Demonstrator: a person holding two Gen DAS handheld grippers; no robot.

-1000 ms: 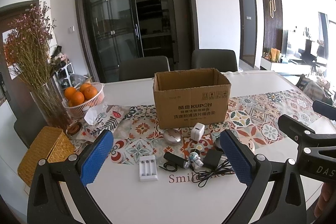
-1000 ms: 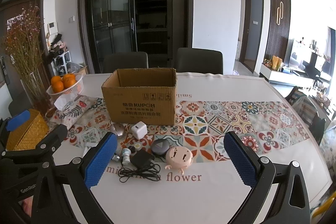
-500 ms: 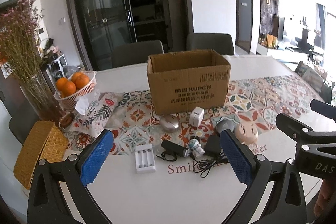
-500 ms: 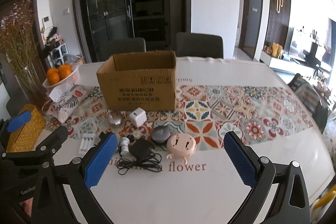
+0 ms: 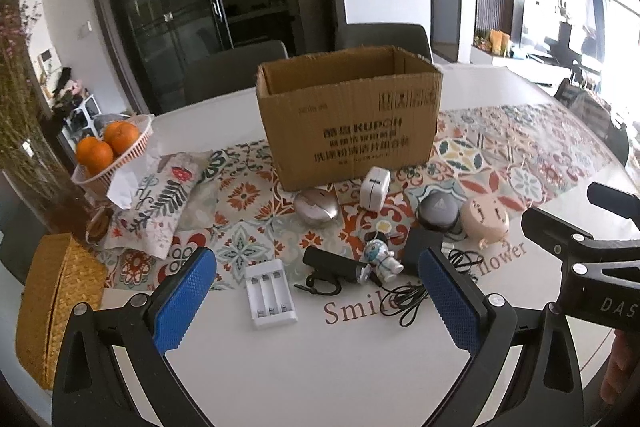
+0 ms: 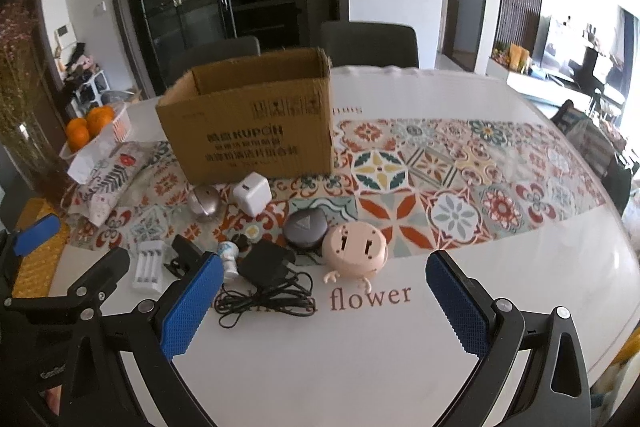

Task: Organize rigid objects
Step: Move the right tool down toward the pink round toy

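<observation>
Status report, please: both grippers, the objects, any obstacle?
Left gripper open, empty, above the table. Right gripper open, empty. Small objects lie loose before the cardboard box, none inside visible. Tangled black cable lies among them.

— What sort of place is this?
— A home's dining room: a white bench [image 6: 400, 355] with a patterned floral runner [image 6: 460, 171], grey upholstered chairs [image 6: 368, 41], a basket of oranges [image 5: 114, 153].
— Anything else?
— Dark glass-door cabinets [image 5: 188, 7] behind, and dried flowers [image 5: 18, 99].
</observation>
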